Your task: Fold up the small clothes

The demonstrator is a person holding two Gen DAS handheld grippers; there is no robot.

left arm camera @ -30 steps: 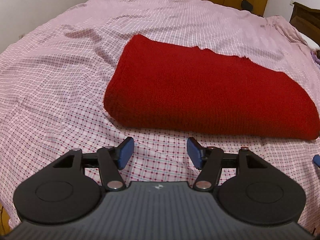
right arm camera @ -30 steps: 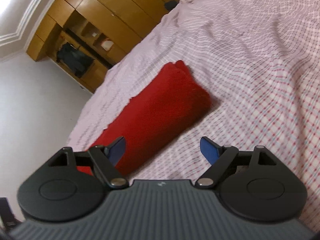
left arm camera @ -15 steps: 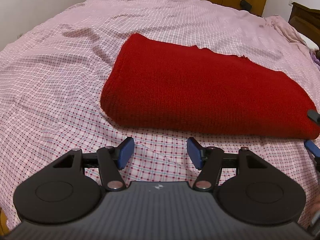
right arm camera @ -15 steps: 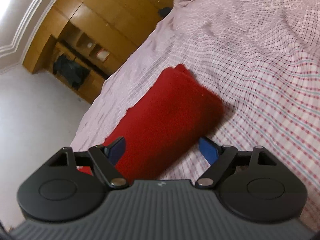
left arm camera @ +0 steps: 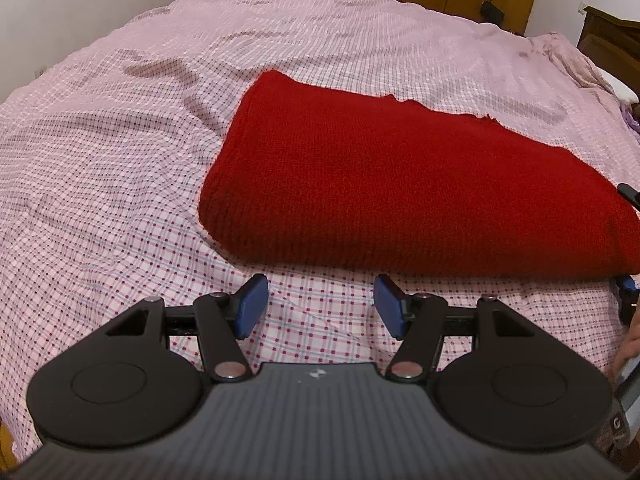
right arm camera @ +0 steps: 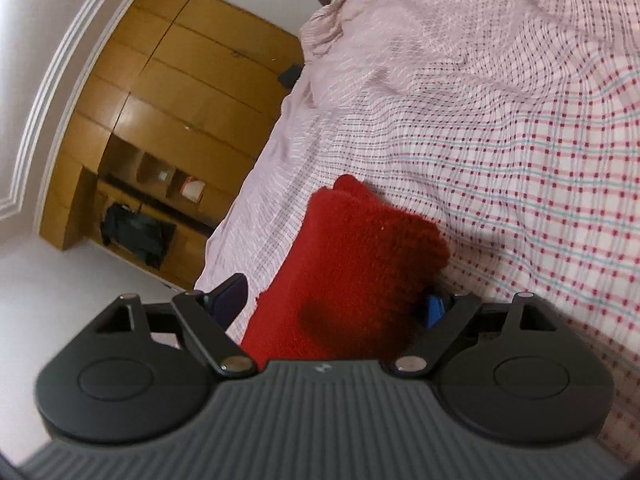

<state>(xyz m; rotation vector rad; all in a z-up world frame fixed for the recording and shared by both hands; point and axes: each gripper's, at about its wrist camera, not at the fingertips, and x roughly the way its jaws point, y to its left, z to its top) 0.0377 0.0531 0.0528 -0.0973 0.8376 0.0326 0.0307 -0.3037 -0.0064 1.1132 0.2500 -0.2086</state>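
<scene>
A red knit garment point(left arm camera: 400, 192) lies folded in a thick rectangle on the bed. My left gripper point(left arm camera: 320, 306) is open and empty, just in front of the garment's near folded edge, over the sheet. My right gripper point(right arm camera: 332, 304) is open with its jaws on either side of the garment's right end point(right arm camera: 360, 256); the cloth fills the gap and partly hides the right blue pad point(right arm camera: 434, 308). The right gripper's fingers also show at the right edge of the left wrist view point(left arm camera: 628, 292).
The bed has a pink checked sheet point(left arm camera: 120, 152) with wrinkles. A wooden wardrobe with shelves point(right arm camera: 160, 128) stands beyond the bed. A white wall point(left arm camera: 80, 0) is at the left. A dark wooden headboard point(left arm camera: 612, 36) is at far right.
My right gripper has moved forward onto the garment's right end, so the cloth now sits between its open jaws. My left gripper has edged slightly closer to the near edge.
</scene>
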